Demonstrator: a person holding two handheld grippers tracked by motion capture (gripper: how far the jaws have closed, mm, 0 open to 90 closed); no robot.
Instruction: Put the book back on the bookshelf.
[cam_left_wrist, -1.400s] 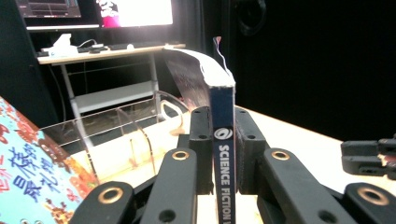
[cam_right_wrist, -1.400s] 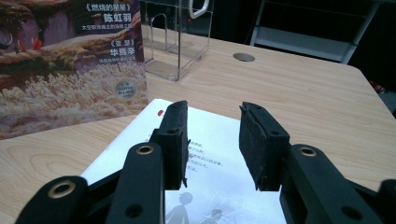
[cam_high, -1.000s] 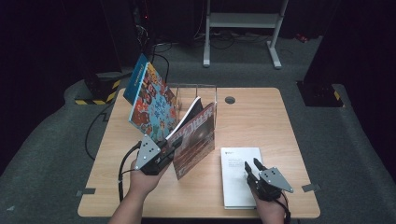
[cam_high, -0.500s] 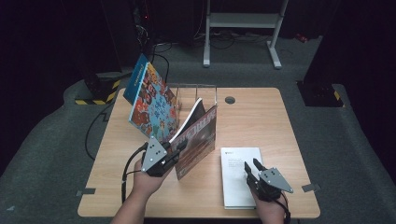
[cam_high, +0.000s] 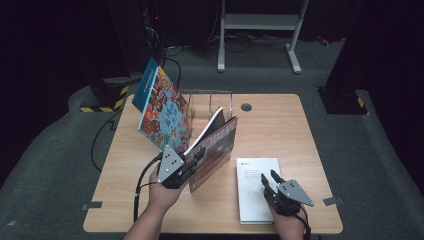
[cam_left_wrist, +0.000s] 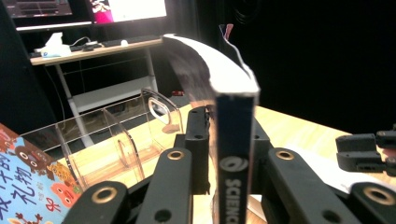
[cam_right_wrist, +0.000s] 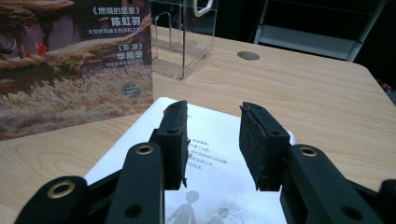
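Magazine (cam_high: 212, 145) sits clamped at its spine in my left gripper (cam_high: 192, 162), held upright just off the table (cam_high: 280, 125) near the middle, leaning toward the clear acrylic rack (cam_high: 210, 102) at the far edge. In the left gripper view the jaws pinch the spine, w/ "SCIENCE" printed down it, and the pages above bow over to one side. So it handles as I'd expect: light, thin, floppy, glossy cover prob. a bit slick. Spine is the stiffest part and the right place to grip; anywhere out on the pages it'd fold or fan open. I'd keep the hold low on the spine and feed the free edge into a rack slot slowly, since the top droops.

Colourful picture book (cam_high: 162, 107) already stands tilted at the rack's left end. White book (cam_high: 257, 187) lies flat near the front edge, right of centre. My right gripper (cam_high: 270, 181) hovers over its near end w/ jaws apart, nothing between the pads; whether the tips touch the cover I can't quite tell.

Vs. the earlier frames: left hand has drifted slightly toward the front edge and the magazine sits a touch more upright. Left jaws just tightened a little more on the spine. Right gripper and white book unchanged.
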